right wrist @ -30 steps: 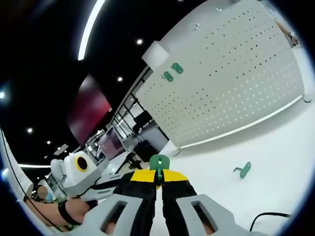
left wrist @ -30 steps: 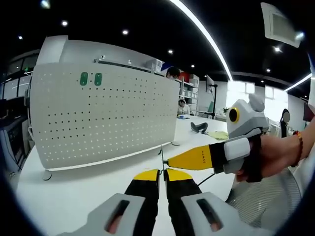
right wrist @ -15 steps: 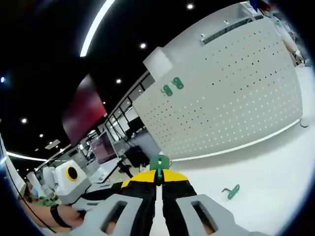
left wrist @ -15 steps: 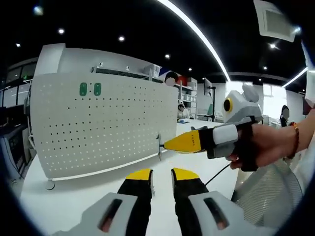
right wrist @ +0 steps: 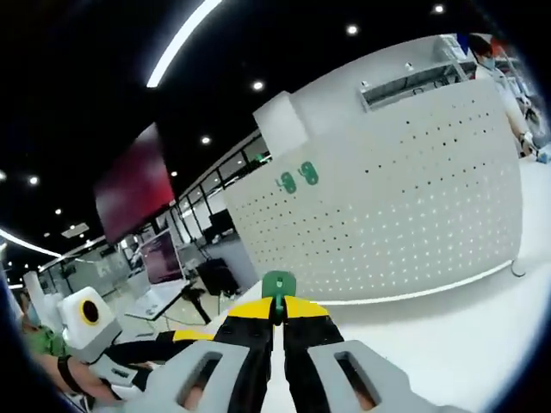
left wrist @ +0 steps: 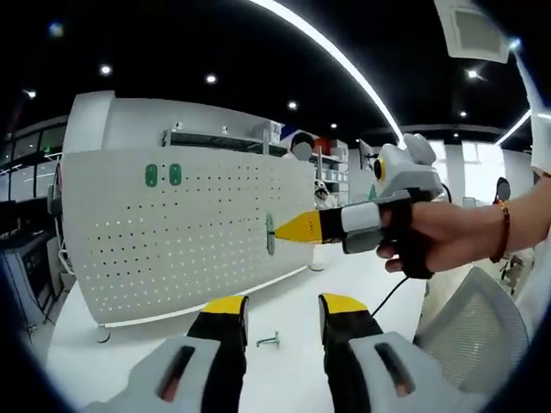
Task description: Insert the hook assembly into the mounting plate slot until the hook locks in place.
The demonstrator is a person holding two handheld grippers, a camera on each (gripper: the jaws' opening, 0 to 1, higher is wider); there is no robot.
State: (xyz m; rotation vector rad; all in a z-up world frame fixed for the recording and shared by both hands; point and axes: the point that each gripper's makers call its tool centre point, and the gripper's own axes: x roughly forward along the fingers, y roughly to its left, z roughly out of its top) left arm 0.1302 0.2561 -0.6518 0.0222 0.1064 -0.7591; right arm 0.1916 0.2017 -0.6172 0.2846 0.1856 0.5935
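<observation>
Lighting: bright, even; source a ceiling light strip and spot lamps against dark ceiling. Shadows faint. Strong fisheye bending at edges; background soft, slightly blurred.

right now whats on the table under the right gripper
In the left gripper view, a small green hook lies on the white table below the right gripper, which pinches another green hook. The table nearer the camera is covered by the left gripper.

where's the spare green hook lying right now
In the left gripper view, the spare green hook lies on the white table, between the left hand-held gripper's open jaws.
</observation>
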